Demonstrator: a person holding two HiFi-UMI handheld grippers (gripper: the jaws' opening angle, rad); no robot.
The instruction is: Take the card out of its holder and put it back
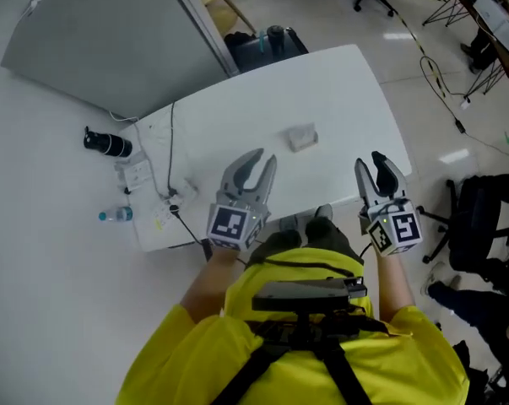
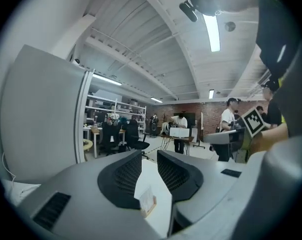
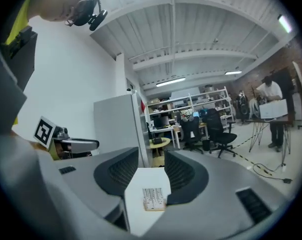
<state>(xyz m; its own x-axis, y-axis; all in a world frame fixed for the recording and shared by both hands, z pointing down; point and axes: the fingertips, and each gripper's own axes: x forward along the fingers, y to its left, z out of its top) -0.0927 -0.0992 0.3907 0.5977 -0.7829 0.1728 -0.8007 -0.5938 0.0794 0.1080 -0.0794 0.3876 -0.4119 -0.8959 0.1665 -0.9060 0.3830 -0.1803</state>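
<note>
A small card stands in its wooden holder near the middle of the white table. My left gripper hovers just short of it, a little to its left, jaws apart and empty. Through those jaws the card in its holder shows low on the table, clear of my left gripper. My right gripper hangs over the table's near right edge. Its jaws also stand apart with nothing between them. The right gripper view shows the card's printed face beyond my right gripper.
A tall grey panel leans behind the table's left end. On the floor to the left lie a black cylinder, a power strip and a small bottle. A cable crosses the table's left part. Office chairs stand to the right.
</note>
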